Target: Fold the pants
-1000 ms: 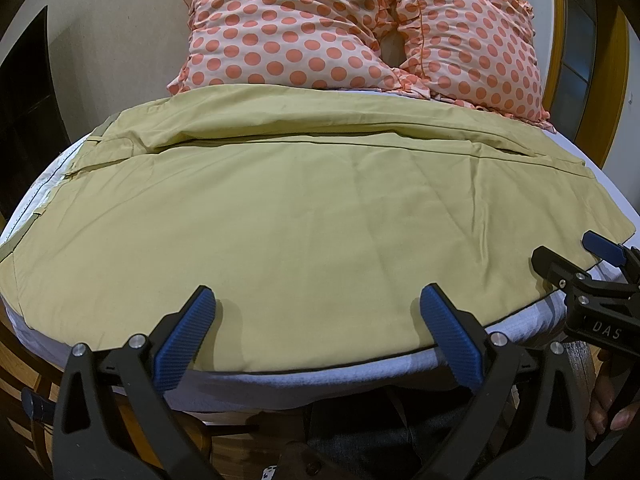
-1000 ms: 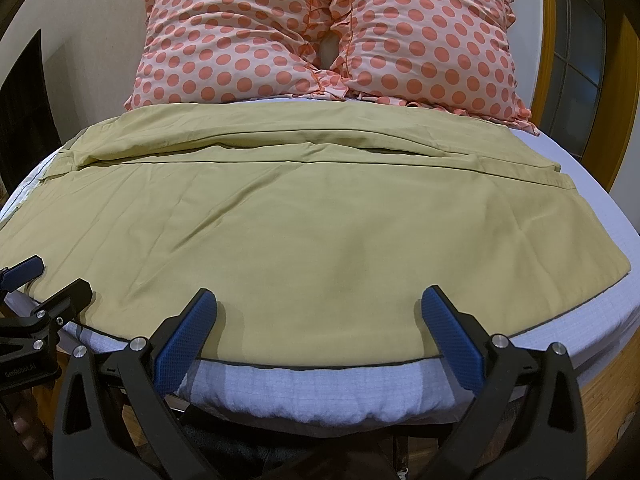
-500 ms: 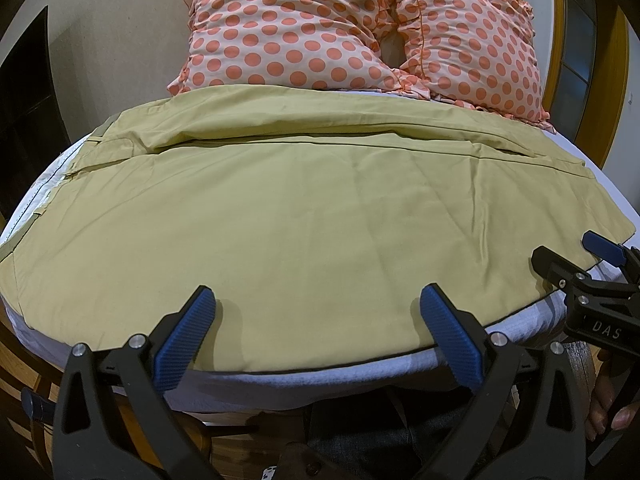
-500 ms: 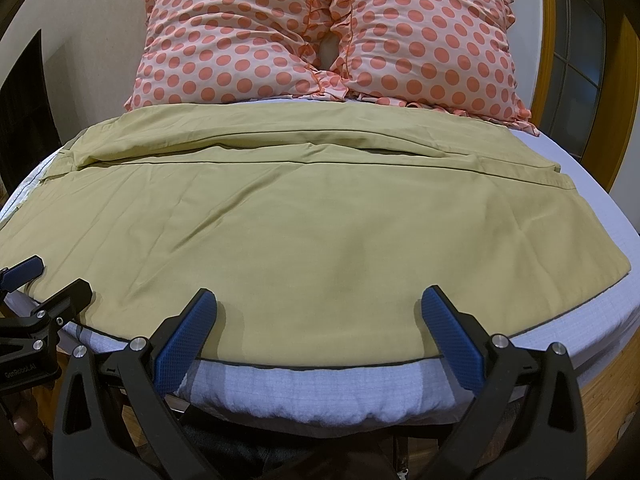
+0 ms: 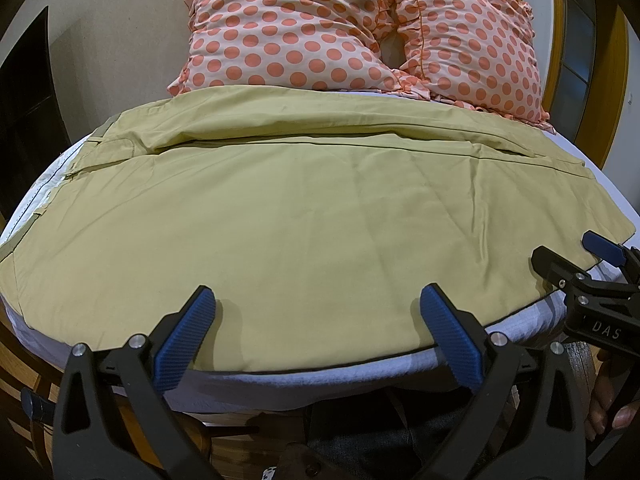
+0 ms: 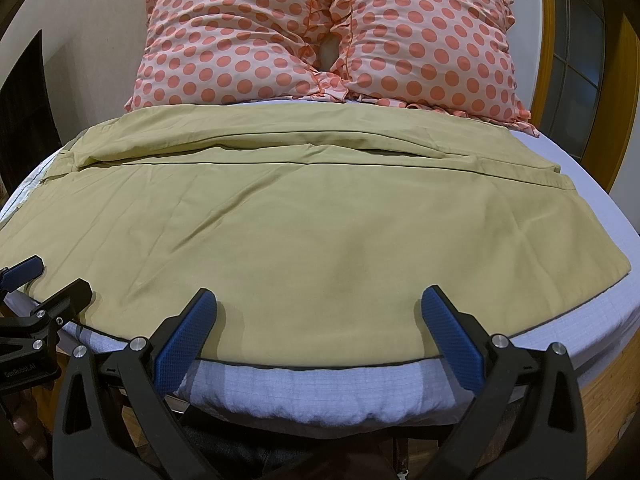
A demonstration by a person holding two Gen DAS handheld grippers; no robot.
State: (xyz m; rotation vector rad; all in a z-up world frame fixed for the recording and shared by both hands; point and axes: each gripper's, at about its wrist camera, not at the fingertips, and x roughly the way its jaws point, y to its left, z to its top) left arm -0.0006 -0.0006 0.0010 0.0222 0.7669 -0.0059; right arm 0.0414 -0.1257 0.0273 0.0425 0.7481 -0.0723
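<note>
Hovering wide open, my left hand-held gripper [image 5: 316,320] and right hand-held gripper [image 6: 318,320] face khaki pants [image 6: 304,216] spread flat on bed [image 6: 304,388]; folding seemingly unstarted.

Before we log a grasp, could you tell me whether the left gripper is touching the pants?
Cannot tell. In the left wrist view the left gripper is open over the near edge of the pants, but neither view shows contact or a gap plainly.
</note>
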